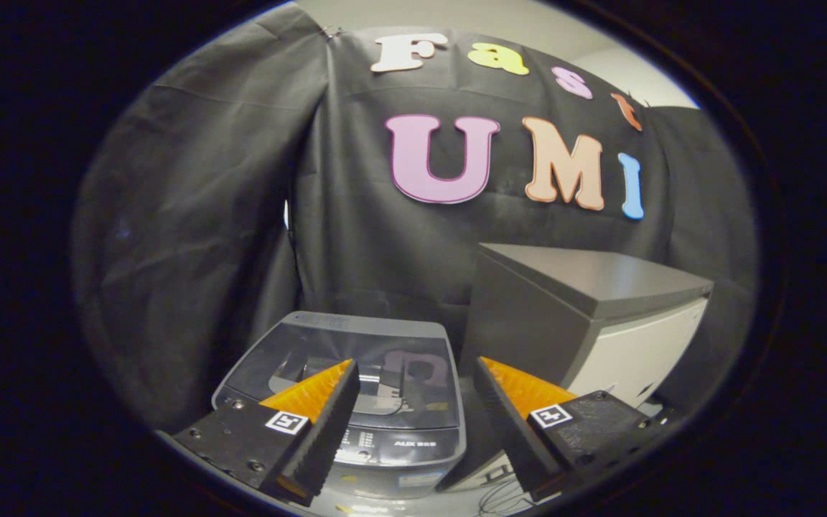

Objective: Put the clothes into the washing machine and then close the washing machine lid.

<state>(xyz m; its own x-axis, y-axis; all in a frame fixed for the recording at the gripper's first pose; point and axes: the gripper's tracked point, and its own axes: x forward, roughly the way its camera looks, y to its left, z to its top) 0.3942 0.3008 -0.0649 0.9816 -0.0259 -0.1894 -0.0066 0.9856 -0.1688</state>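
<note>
Washing machine point(356, 380) lid point(352, 359) looks down at 12 o'clock beyond the gripper point(413, 380), fingers wide apart and empty; likely near done, clothes unconfirmed.

Markings on the washing machine and fingers

A short brand mark point(414, 444) in light print stands on the washing machine's point(356, 337) front control panel point(385, 454), between the spread fingers point(316, 431) of the gripper point(416, 365). The rows of print point(356, 438) beside it are too small to read. Each finger carries a square black-and-white coded marker point(286, 421), with no letters.
</note>
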